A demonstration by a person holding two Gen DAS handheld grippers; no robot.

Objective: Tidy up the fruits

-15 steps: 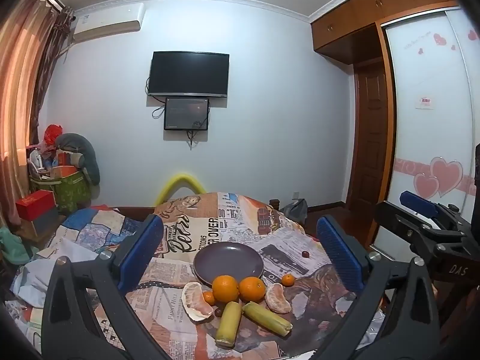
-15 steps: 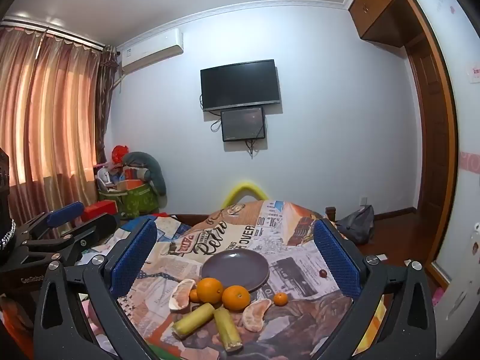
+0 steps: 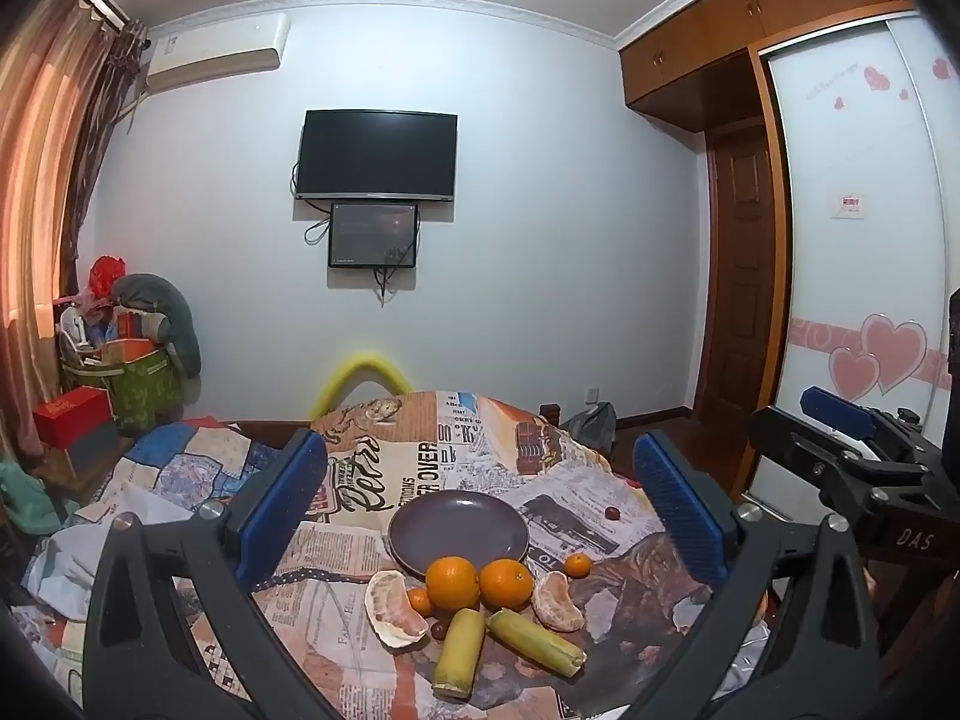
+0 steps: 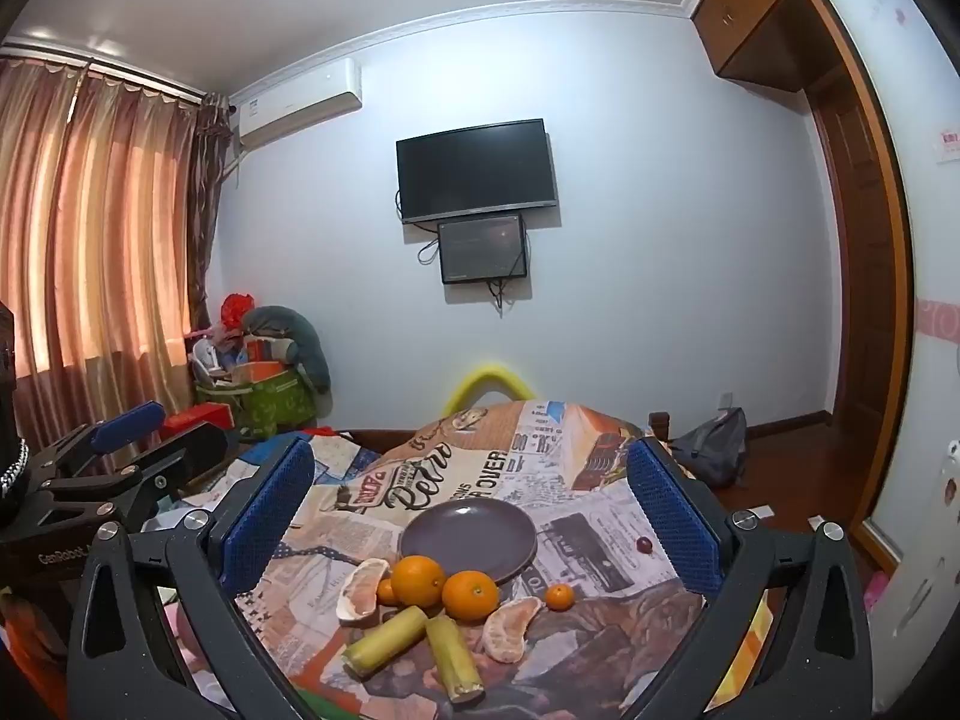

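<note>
An empty grey plate (image 3: 459, 525) (image 4: 468, 537) lies on a table with a newspaper-print cloth (image 3: 384, 468). In front of it lie two oranges (image 3: 452, 582) (image 3: 506, 584), two small mandarins (image 3: 578, 565) (image 3: 420, 600), two pomelo segments (image 3: 393, 609) (image 3: 558, 600), two sugarcane pieces (image 3: 459, 651) (image 3: 537, 642) and a grape (image 3: 611, 513). My left gripper (image 3: 480, 504) is open and empty, above the near edge of the table. My right gripper (image 4: 471, 510) is open and empty, beside it at the right (image 3: 840, 450).
A yellow chair back (image 3: 360, 375) rises behind the table. A quilt (image 3: 180, 468) lies at the left, a green bag with clutter (image 3: 138, 372) in the far left corner. A grey backpack (image 4: 714, 450) sits on the floor at the right, near a wooden door (image 3: 741, 276).
</note>
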